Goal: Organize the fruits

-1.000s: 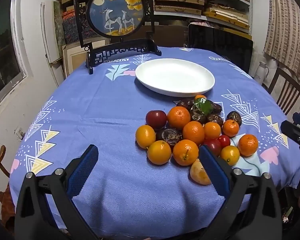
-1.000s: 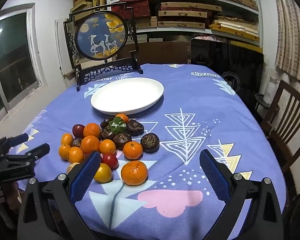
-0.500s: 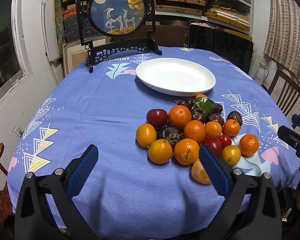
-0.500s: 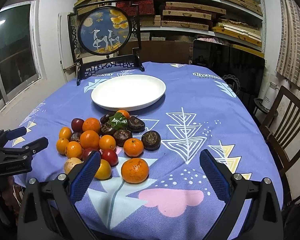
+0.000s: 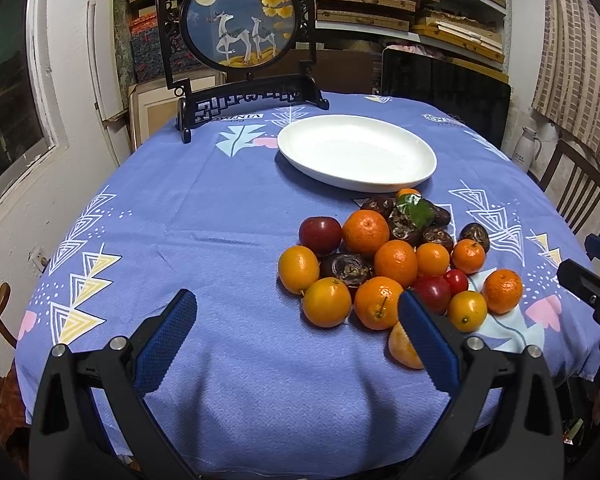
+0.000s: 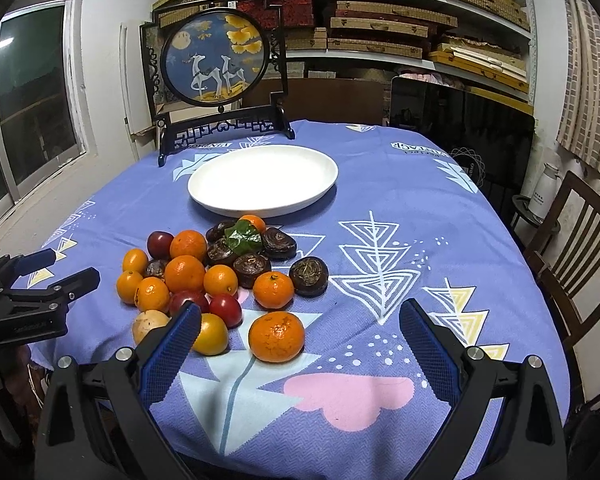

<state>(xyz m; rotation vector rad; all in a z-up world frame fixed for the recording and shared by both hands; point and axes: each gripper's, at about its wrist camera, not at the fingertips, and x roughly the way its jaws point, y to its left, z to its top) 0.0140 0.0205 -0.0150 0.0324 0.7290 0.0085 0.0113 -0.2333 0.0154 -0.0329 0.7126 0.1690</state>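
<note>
1. Room: shelves of flat boxes at the back, window on the left wall, wooden chairs (image 6: 572, 240) to the right, white jug (image 6: 544, 190) behind them. Cluttered bkgd, nothing in your way.
2. Counter (image 5: 204, 216): round, w/ a blue patterned cloth draped over the edge. Cloth looks soft and wrinkled near you, so I'd expect fruit to roll little.
3. Deer screen (image 5: 240, 24) on its black stand sits at the far edge, just behind the plate.
4. White plate (image 5: 356, 152): nothing on it, just beyond the pile; prob. the drop spot, hence left bare.
5. Fruit pile (image 5: 384, 264): oranges, red ones, dark brown ones, one w/ a green leaf, all bunched and touching on the near-right part of the counter. None sorted yet.
6. Left gripper (image 5: 296, 328): jaws wide, nothing held, hovering low w/ the right jaw in front of the pile's near edge.
7. Right gripper (image 6: 300, 332): jaws wide, nothing held; the loose orange (image 6: 276, 336) lies nearest, between them in view. Seems your easiest first pick.
</note>
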